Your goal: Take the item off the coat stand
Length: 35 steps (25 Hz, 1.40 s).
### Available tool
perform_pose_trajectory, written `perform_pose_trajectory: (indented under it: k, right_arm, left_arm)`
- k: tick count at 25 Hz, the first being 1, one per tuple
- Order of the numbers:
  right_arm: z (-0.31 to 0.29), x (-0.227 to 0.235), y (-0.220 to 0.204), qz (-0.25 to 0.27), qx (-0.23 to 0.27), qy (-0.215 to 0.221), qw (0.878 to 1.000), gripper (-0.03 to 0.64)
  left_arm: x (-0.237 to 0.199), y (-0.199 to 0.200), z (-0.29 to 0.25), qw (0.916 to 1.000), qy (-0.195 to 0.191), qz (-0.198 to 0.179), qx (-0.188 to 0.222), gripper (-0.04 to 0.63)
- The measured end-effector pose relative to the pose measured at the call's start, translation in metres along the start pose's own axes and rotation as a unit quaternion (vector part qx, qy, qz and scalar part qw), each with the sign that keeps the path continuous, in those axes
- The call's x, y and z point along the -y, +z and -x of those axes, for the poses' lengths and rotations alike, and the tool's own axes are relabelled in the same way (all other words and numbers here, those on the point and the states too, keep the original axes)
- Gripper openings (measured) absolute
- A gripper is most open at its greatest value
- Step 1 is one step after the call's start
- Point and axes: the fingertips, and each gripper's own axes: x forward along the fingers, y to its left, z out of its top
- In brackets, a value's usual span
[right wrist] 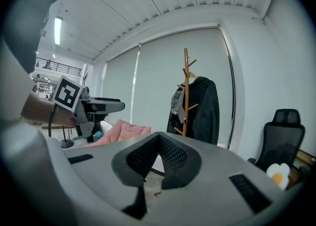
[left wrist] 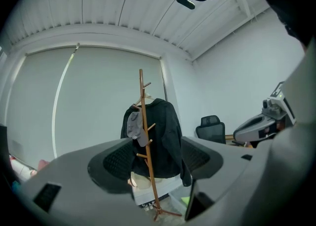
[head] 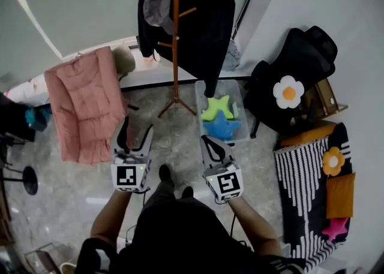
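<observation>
- The stand [head: 176,39] is standing on the floor by the wall, well ahead of the person. A black jacket [head: 207,21] is hanging from its upper pegs, draping down its right side. A grey cap [head: 157,6] is hanging on a peg at its left. Either could be the item meant.
- The left tongs [left wrist: 157,157] are gaping wide with nothing between them. They are pointing straight at the stand, so jacket and cap are showing in the gap. This looks like lining up for the grab.
- The right tongs [right wrist: 159,146] are pinching together at the tips, gripping nothing and aiming a little left of the stand. They are probably waiting as the helper.
- Both are hanging low and close to the body, well apart from the stand, so the reach is not yet under way.
- A clear bin [head: 198,108] is sitting just right of the stand's feet, under the jacket's hem. It is crowding that side, which may be why the left is leading.
</observation>
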Motion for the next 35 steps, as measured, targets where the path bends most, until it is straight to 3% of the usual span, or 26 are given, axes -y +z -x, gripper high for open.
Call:
perform_pose_trajectory:
  k: [6, 11, 24, 29, 35]
  right_arm:
    - [-0.064, 0.021, 0.023, 0.003, 0.005, -0.03, 1.0, 0.018]
    - [-0.114, 0.037, 0.043, 0.014, 0.014, -0.03, 0.999, 0.018]
    - [-0.215, 0.113, 0.089, 0.044, 0.05, 0.038, 0.997, 0.018]
    - [-0.246, 0.129, 0.1, 0.061, 0.064, 0.06, 0.994, 0.018]
    - [-0.268, 0.134, 0.106, 0.062, 0.065, 0.057, 0.994, 0.018]
  left_arm:
    - [-0.043, 0.009, -0.08, 0.9992, -0.037, -0.003, 0.012, 0.302]
    - [-0.07, 0.016, -0.147, 0.9981, -0.057, -0.012, 0.02, 0.302]
    - [-0.095, 0.031, -0.308, 0.9984, -0.037, -0.032, 0.027, 0.302]
    - [-0.104, 0.026, -0.347, 0.9985, -0.028, -0.04, 0.024, 0.302]
    - [-0.132, 0.024, -0.378, 0.9983, -0.024, -0.046, 0.027, 0.302]
